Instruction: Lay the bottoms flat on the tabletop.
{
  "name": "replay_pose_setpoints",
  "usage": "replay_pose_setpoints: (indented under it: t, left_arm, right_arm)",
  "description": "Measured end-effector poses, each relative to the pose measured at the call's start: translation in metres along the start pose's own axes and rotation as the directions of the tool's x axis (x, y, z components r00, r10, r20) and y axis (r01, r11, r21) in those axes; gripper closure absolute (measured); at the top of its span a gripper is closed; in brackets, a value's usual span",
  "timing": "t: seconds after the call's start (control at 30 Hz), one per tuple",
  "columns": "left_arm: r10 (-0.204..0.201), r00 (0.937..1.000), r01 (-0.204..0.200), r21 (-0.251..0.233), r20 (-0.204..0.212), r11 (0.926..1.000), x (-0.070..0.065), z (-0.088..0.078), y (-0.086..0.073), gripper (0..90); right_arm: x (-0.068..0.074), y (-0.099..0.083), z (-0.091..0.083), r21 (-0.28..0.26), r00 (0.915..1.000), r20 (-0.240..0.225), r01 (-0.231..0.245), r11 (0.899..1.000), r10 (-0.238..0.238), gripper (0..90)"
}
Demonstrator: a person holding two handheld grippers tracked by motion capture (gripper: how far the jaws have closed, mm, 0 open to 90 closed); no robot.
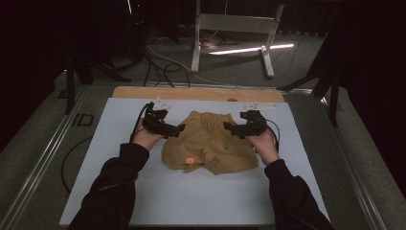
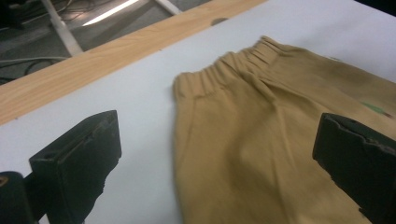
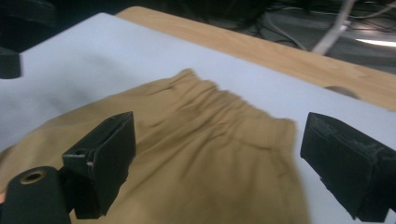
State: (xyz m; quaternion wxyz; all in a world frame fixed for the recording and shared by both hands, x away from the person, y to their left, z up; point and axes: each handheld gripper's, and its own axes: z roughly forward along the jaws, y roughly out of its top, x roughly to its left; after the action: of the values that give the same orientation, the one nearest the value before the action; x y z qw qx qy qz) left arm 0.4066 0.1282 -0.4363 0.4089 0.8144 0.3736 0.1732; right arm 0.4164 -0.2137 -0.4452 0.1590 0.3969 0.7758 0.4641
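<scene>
From the high view I have the tan shorts (image 1: 208, 142) lying flat in the middle of the white surface (image 1: 143, 191), waistband toward the far wooden edge (image 1: 191, 93). My left gripper (image 1: 176, 129) sits at the shorts' left side and my right gripper (image 1: 229, 128) at their right side, both pointed inward, which I read as flanking the garment to work its two sides evenly.

In the left gripper view the jaws stand wide apart with nothing between the pads; the shorts' (image 2: 261, 140) left side seam runs between them, the elastic waistband (image 2: 224, 70) just ahead.

In the right gripper view the jaws are equally spread and hold nothing; the shorts (image 3: 201, 163) lie under and between them, near the waistband corner (image 3: 280, 128), so a grab there looks ready.
</scene>
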Motion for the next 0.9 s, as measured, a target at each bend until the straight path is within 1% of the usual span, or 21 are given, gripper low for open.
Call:
replay_pose_setpoints:
  t: [0.03, 0.07, 0.1, 0.13, 0.2, 0.27, 0.37, 0.43, 0.53, 0.57, 0.6, 0.67, 0.73, 0.77, 0.83, 0.87, 0.9]
  left_arm:
    - [0.003, 1.0, -0.003, -0.001, 0.008, 1.0, -0.002, -0.003, -0.002, 2.2]
    - [0.007, 0.9999, -0.007, -0.004, 0.011, 1.0, -0.005, -0.006, -0.003, 2.2]
    - [0.015, 0.9998, -0.015, -0.014, 0.014, 0.9998, -0.007, -0.009, -0.004, 2.2]
    - [0.02, 0.9997, -0.02, -0.013, 0.017, 0.9997, -0.008, -0.013, -0.006, 2.2]
    - [0.025, 0.9992, -0.024, -0.027, 0.031, 0.9993, -0.012, -0.019, -0.008, 2.2]
    - [0.032, 0.9989, -0.031, -0.032, 0.035, 0.999, -0.017, -0.027, -0.011, 2.2]
    - [0.036, 0.9985, -0.034, -0.055, 0.041, 0.9979, -0.024, -0.038, -0.018, 2.5]
    - [0.05, 0.9979, -0.047, -0.062, 0.041, 0.9969, -0.029, -0.047, -0.025, 2.4]
    - [0.044, 0.9984, -0.04, -0.089, 0.035, 0.9952, -0.036, -0.06, -0.038, 1.9]
    - [0.038, 0.9988, -0.035, -0.099, 0.031, 0.9945, -0.039, -0.065, -0.043, 1.6]
    - [0.038, 0.9989, -0.035, -0.103, 0.027, 0.9941, -0.04, -0.069, -0.049, 1.6]
    - [0.043, 0.999, -0.042, -0.096, 0.01, 0.9945, -0.044, -0.075, -0.06, 1.2]
    - [0.049, 0.9988, -0.049, -0.095, 0.0, 0.9943, -0.048, -0.081, -0.071, 1.1]
    - [0.052, 0.9986, -0.053, -0.095, -0.013, 0.9941, -0.05, -0.084, -0.076, 1.0]
    - [0.051, 0.9984, -0.053, -0.1, -0.026, 0.9936, -0.054, -0.089, -0.086, 0.9]
    - [0.051, 0.9979, -0.055, -0.099, -0.041, 0.9936, -0.056, -0.091, -0.09, 0.8]
    - [0.045, 0.9979, -0.05, -0.11, -0.046, 0.9926, -0.057, -0.094, -0.094, 0.8]
  right_arm:
    - [0.003, -0.001, -0.002, -0.006, 1.0, -0.003, 0.002, 1.0, -0.002, 10.5]
    - [0.005, -0.002, -0.005, -0.009, 0.9999, -0.008, 0.015, 1.0, -0.015, 10.4]
    - [0.007, -0.003, -0.008, -0.01, 0.9997, -0.015, 0.021, 1.0, -0.021, 10.4]
    - [0.009, -0.004, -0.011, -0.014, 0.9993, -0.026, 0.025, 1.0, -0.025, 10.4]
    - [0.013, -0.007, -0.017, -0.023, 0.9988, -0.035, 0.034, 0.999, -0.035, 10.4]
    - [0.016, -0.01, -0.024, -0.034, 0.9974, -0.055, 0.044, 0.998, -0.046, 10.4]
    - [0.022, -0.017, -0.033, -0.041, 0.9948, -0.076, 0.064, 0.997, -0.067, 10.5]
    - [0.028, -0.021, -0.037, -0.044, 0.9925, -0.09, 0.078, 0.996, -0.082, 10.5]
    - [0.037, -0.026, -0.045, -0.043, 0.9899, -0.095, 0.102, 0.994, -0.106, 10.5]
    - [0.04, -0.028, -0.047, -0.052, 0.989, -0.101, 0.103, 0.993, -0.108, 10.7]
    - [0.044, -0.03, -0.049, -0.049, 0.9875, -0.113, 0.104, 0.993, -0.11, 10.9]
    - [0.052, -0.032, -0.05, -0.036, 0.9831, -0.118, 0.136, 0.99, -0.14, 12.9]
    - [0.06, -0.034, -0.049, -0.038, 0.9766, -0.16, 0.139, 0.99, -0.144, 13.2]
    - [0.064, -0.035, -0.047, -0.038, 0.9737, -0.172, 0.145, 0.989, -0.15, 13.3]
    - [0.074, -0.036, -0.042, -0.035, 0.9658, -0.193, 0.169, 0.985, -0.173, 13.7]
    - [0.079, -0.036, -0.04, -0.035, 0.9622, -0.206, 0.175, 0.984, -0.178, 13.9]
    - [0.085, -0.037, -0.038, -0.035, 0.9577, -0.226, 0.175, 0.984, -0.179, 13.9]
